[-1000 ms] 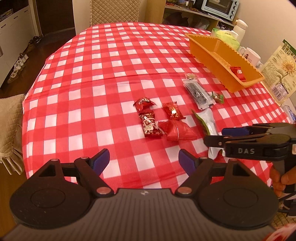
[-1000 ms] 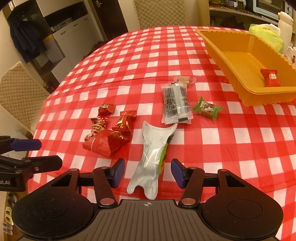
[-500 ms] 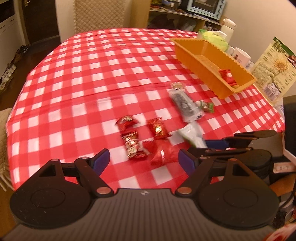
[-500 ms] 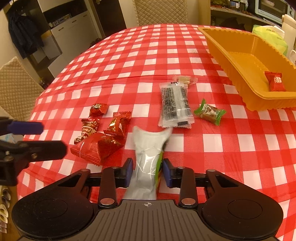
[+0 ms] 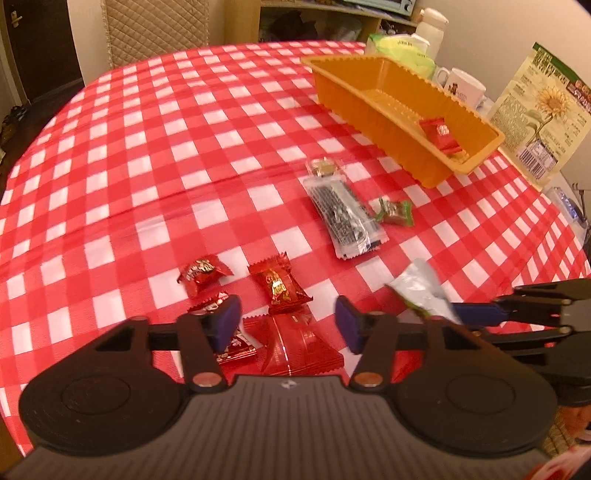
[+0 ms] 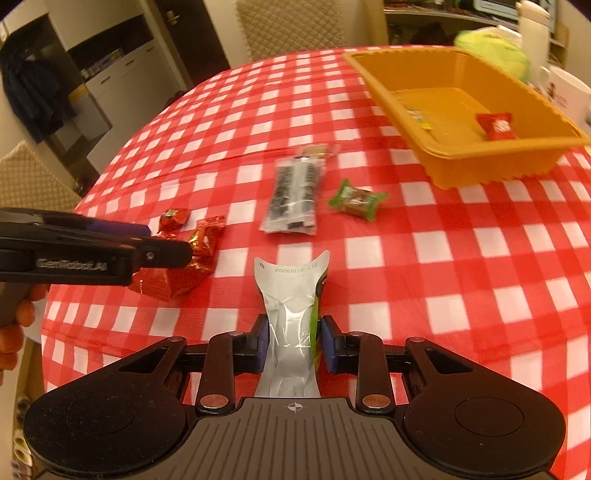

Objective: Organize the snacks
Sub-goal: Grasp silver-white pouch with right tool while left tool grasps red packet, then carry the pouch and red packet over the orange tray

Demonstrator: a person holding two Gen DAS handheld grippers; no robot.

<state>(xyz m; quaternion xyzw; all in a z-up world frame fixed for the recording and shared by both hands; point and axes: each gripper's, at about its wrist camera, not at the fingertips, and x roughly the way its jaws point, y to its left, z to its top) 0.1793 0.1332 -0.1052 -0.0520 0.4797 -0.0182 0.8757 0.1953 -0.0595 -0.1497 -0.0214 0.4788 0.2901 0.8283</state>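
Observation:
My right gripper (image 6: 295, 341) is shut on a silver and green snack pouch (image 6: 291, 295) and holds it above the checked tablecloth; the pouch also shows in the left wrist view (image 5: 421, 291). My left gripper (image 5: 288, 321) is open and empty, over a flat red packet (image 5: 299, 347) and next to red candies (image 5: 279, 284). An orange tray (image 6: 480, 162) at the far right holds a red candy (image 6: 495, 125). A clear pack of dark snacks (image 6: 293, 192) and a green-wrapped candy (image 6: 356, 199) lie between.
Mugs (image 5: 463, 86), a sunflower-printed packet (image 5: 543, 122) and a green bag (image 5: 402, 50) stand behind the tray. A quilted chair (image 5: 155, 29) is at the table's far side. The table edge (image 6: 40, 295) drops off at the left.
My right gripper shut on the silver pouch and lifted it off the cloth. My left gripper moved forward over the red packets and stayed open.

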